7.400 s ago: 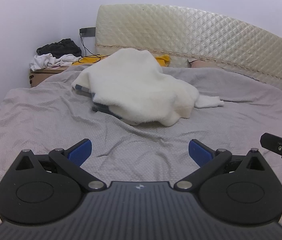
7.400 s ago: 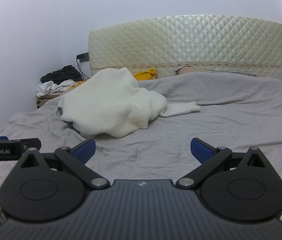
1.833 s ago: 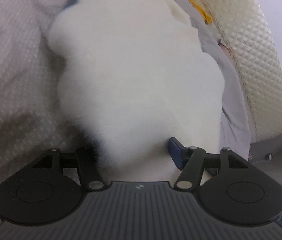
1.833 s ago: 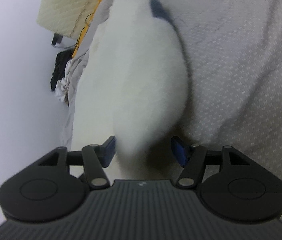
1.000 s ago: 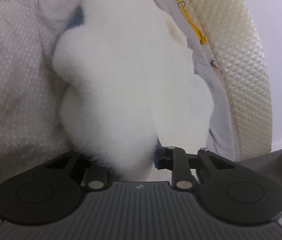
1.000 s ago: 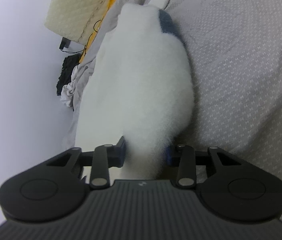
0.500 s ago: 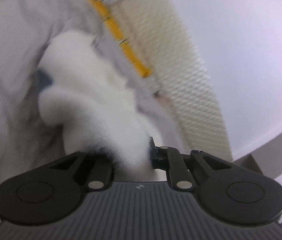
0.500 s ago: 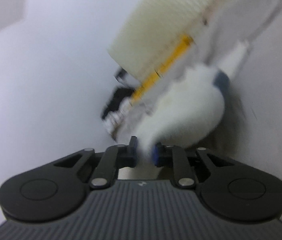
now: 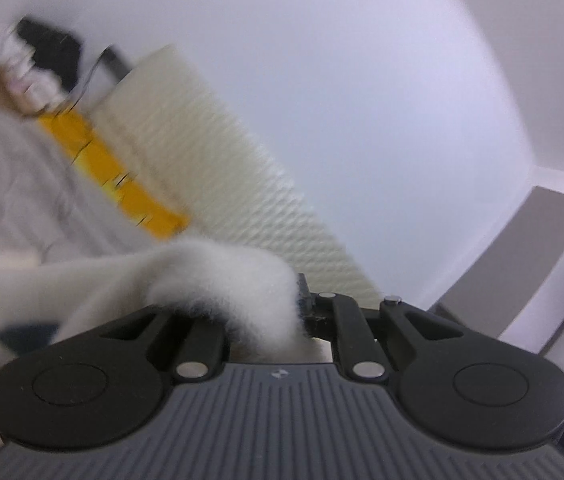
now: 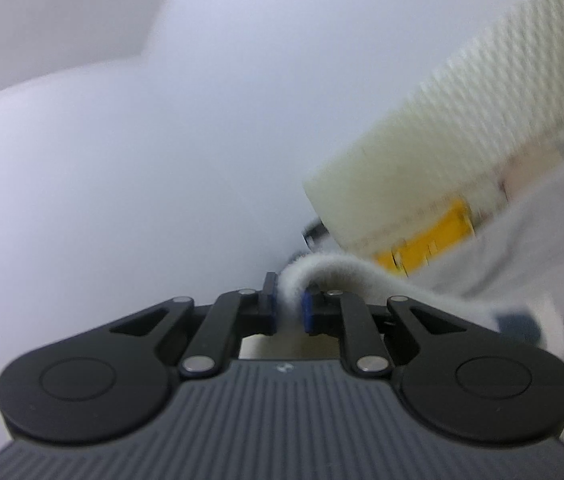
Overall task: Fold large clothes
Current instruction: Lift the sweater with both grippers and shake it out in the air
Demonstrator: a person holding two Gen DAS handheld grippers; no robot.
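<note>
Between both claws' pads, fluffy white fleece garment (image 9: 217,276) bunches.

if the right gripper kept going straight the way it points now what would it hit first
Probably the bare white wall. The right gripper, shut on the white fleece garment, aims left of the headboard; depth is unclear.

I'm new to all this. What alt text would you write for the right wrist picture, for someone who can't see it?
The right gripper, seen from just behind its black fingers, is shut on an edge of a fluffy white garment that trails off to the right. Behind, tilted and blurred, are a white wall, a cream quilted headboard and grey bedding.
</note>
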